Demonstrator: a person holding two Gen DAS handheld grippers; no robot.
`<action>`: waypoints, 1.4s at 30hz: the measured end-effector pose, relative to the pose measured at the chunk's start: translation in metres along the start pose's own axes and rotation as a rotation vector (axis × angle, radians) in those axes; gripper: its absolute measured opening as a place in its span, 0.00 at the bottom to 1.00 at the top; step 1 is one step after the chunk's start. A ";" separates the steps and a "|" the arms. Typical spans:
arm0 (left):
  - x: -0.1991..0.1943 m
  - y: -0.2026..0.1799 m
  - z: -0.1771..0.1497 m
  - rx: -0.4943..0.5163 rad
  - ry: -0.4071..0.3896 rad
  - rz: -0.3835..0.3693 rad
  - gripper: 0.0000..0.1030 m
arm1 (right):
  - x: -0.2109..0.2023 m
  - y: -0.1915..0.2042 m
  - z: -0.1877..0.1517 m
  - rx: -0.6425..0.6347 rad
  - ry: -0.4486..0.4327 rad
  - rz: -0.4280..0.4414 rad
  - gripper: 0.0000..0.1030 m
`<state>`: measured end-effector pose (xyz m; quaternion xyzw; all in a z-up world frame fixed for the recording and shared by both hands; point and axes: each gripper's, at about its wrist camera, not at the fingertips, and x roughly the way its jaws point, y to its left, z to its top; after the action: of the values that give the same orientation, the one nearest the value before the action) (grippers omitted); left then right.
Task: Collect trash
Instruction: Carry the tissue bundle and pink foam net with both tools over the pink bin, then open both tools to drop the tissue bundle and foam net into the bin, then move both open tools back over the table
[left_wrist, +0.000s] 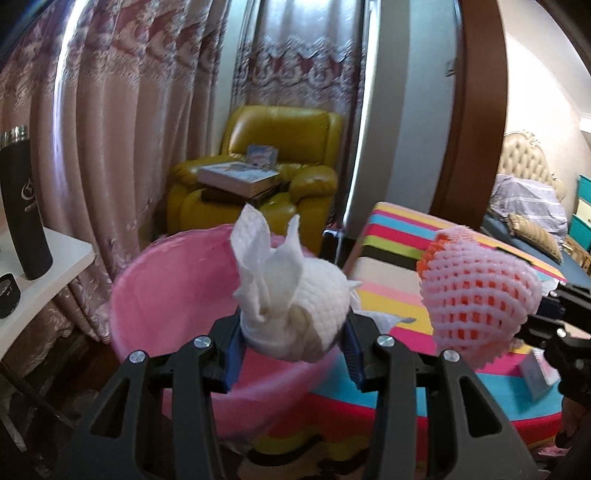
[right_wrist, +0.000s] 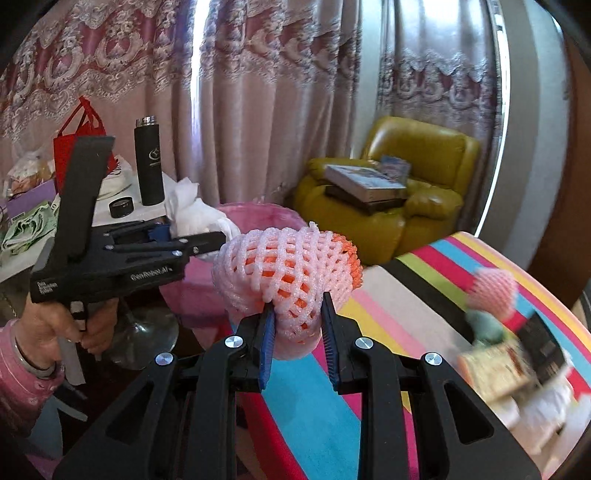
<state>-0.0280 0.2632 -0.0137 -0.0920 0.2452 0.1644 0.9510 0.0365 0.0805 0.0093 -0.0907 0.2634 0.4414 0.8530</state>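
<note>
My left gripper (left_wrist: 293, 341) is shut on a crumpled white paper towel (left_wrist: 288, 295) and holds it over the pink trash bin (left_wrist: 155, 295). My right gripper (right_wrist: 297, 325) is shut on a pink and orange foam fruit net (right_wrist: 284, 273), held above the striped table next to the bin (right_wrist: 258, 218). The net also shows at the right of the left wrist view (left_wrist: 476, 291). The left gripper with its towel (right_wrist: 192, 210) shows at the left of the right wrist view.
A table with a striped colourful cloth (right_wrist: 406, 295) carries another foam net (right_wrist: 495, 288) and a blurred box (right_wrist: 509, 365). A white side table (left_wrist: 55, 258) holds a black flask (left_wrist: 22, 206). A yellow armchair (left_wrist: 273, 166) with books stands behind.
</note>
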 end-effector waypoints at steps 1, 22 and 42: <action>0.006 0.009 0.001 -0.004 0.008 0.014 0.42 | 0.011 0.001 0.005 0.005 0.007 0.008 0.24; 0.054 0.095 -0.003 -0.092 0.013 0.085 0.52 | 0.149 0.044 0.054 -0.089 0.089 -0.042 0.25; -0.016 0.056 -0.022 -0.039 -0.106 0.181 0.95 | 0.025 -0.021 0.026 0.052 0.023 -0.104 0.70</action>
<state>-0.0708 0.3058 -0.0296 -0.0791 0.1987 0.2591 0.9419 0.0751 0.0958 0.0167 -0.0873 0.2796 0.3886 0.8736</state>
